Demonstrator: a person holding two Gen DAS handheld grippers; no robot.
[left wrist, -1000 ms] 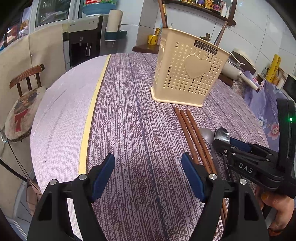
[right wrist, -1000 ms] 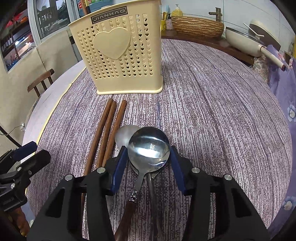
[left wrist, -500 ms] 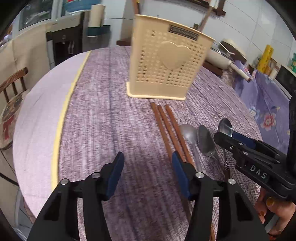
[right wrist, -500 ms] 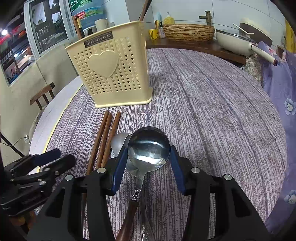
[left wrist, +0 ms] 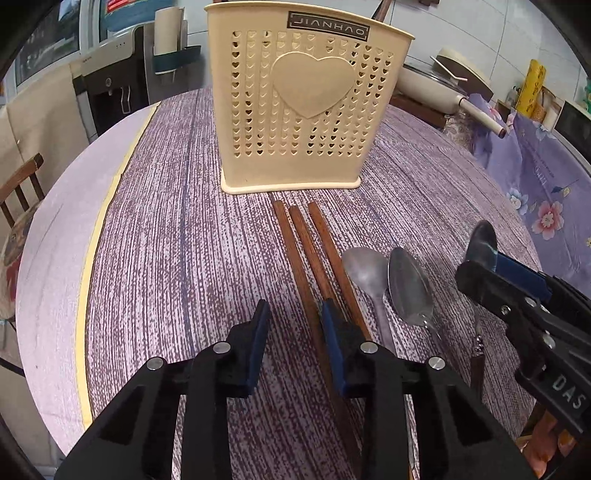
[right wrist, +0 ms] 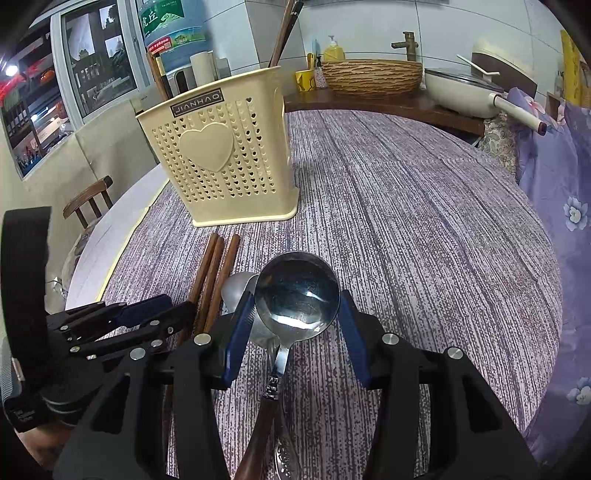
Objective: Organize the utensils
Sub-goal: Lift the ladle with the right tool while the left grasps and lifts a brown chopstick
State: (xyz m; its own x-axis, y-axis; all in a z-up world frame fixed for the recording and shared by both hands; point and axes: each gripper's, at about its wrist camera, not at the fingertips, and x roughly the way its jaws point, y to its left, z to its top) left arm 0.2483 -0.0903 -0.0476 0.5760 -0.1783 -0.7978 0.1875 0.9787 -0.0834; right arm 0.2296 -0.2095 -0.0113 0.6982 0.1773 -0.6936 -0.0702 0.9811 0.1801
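A cream perforated utensil holder (left wrist: 306, 110) (right wrist: 221, 155) stands upright on the purple tablecloth, with dark sticks poking out of its top. Three brown chopsticks (left wrist: 306, 251) (right wrist: 214, 273) lie side by side in front of it. Two steel spoons (left wrist: 364, 269) (left wrist: 408, 291) rest to their right. My left gripper (left wrist: 295, 325) (right wrist: 177, 306) hovers over the chopsticks' near half with its jaws closing. The leftmost chopstick shows in the gap, and neither pad presses on it. My right gripper (right wrist: 296, 299) (left wrist: 484, 266) is shut on the round bowl of a wooden-handled spoon (right wrist: 297, 291), held off the table.
The round table's pale rim with a yellow strip (left wrist: 92, 240) curves along the left, and a wooden chair (left wrist: 18, 184) stands beyond it. A cream pan (left wrist: 436, 85), a woven basket (right wrist: 373, 75) and a water bottle (right wrist: 170, 29) sit behind. Floral purple cloth (left wrist: 546, 192) lies to the right.
My left gripper has moved right, over the chopsticks and nearer the holder, and its jaws have narrowed. The right gripper has lifted the round spoon a little higher.
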